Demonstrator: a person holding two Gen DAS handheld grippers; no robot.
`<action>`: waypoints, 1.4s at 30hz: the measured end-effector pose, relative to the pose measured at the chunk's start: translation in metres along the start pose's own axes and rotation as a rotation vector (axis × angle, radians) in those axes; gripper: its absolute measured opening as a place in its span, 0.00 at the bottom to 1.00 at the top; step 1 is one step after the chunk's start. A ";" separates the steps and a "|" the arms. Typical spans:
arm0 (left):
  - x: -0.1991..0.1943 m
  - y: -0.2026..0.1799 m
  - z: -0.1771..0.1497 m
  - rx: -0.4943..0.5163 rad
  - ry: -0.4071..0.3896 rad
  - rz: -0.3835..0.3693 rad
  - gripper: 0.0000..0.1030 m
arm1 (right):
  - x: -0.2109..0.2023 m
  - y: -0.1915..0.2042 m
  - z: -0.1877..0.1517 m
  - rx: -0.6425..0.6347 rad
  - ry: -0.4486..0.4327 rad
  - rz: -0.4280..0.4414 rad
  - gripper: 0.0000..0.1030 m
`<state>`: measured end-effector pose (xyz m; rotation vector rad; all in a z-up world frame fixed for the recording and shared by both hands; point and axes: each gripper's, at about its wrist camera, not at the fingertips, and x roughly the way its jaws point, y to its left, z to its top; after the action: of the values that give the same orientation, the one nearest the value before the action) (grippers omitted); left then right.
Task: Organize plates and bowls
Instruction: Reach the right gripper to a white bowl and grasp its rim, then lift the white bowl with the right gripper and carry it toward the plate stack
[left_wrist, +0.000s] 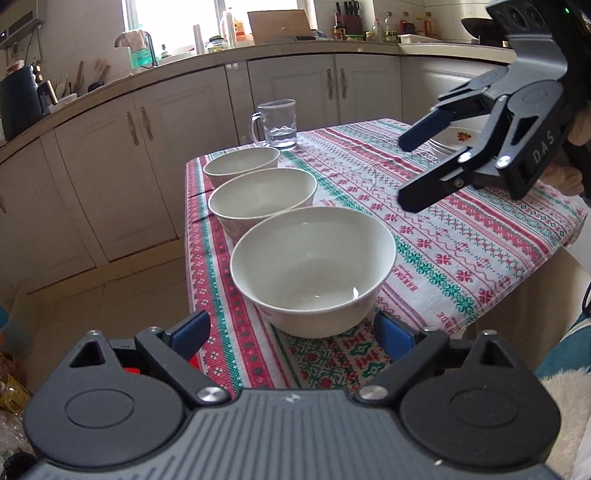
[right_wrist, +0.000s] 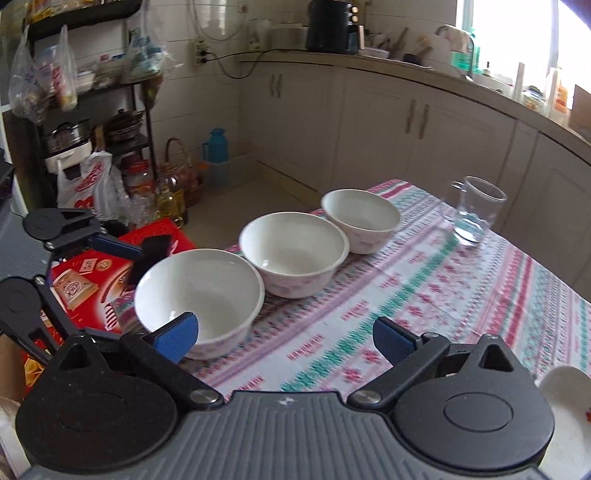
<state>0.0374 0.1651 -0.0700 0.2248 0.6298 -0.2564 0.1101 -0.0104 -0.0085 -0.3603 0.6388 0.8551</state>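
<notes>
Three white bowls stand in a row along the left edge of a table with a patterned cloth (left_wrist: 461, 240): the near bowl (left_wrist: 314, 269) (right_wrist: 199, 291), the middle bowl (left_wrist: 262, 199) (right_wrist: 295, 251) and the far bowl (left_wrist: 242, 164) (right_wrist: 360, 218). My left gripper (left_wrist: 291, 330) (right_wrist: 127, 295) is open just short of the near bowl, one finger to each side of it and touching nothing. A white plate with a flower print (left_wrist: 458, 138) (right_wrist: 565, 406) lies at the right. Above the cloth beside that plate, my right gripper (left_wrist: 406, 171) (right_wrist: 286, 334) hangs open and empty.
A glass mug (left_wrist: 277, 123) (right_wrist: 476, 210) with a little water stands behind the far bowl. Kitchen cabinets (left_wrist: 147, 147) curve round behind the table. On the floor to the left lie a red box (right_wrist: 85, 280), bags and bottles. A hand (left_wrist: 576, 177) holds the right gripper.
</notes>
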 end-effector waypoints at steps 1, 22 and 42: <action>0.001 0.001 -0.002 0.005 -0.001 -0.008 0.92 | 0.004 0.003 0.002 -0.003 0.004 0.010 0.99; 0.015 0.011 0.001 0.029 -0.029 -0.126 0.82 | 0.062 0.015 0.011 0.071 0.090 0.138 0.69; 0.015 0.000 0.020 0.064 -0.022 -0.153 0.80 | 0.049 0.008 0.007 0.077 0.082 0.143 0.62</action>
<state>0.0595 0.1566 -0.0632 0.2357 0.6187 -0.4258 0.1298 0.0265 -0.0354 -0.2838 0.7788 0.9532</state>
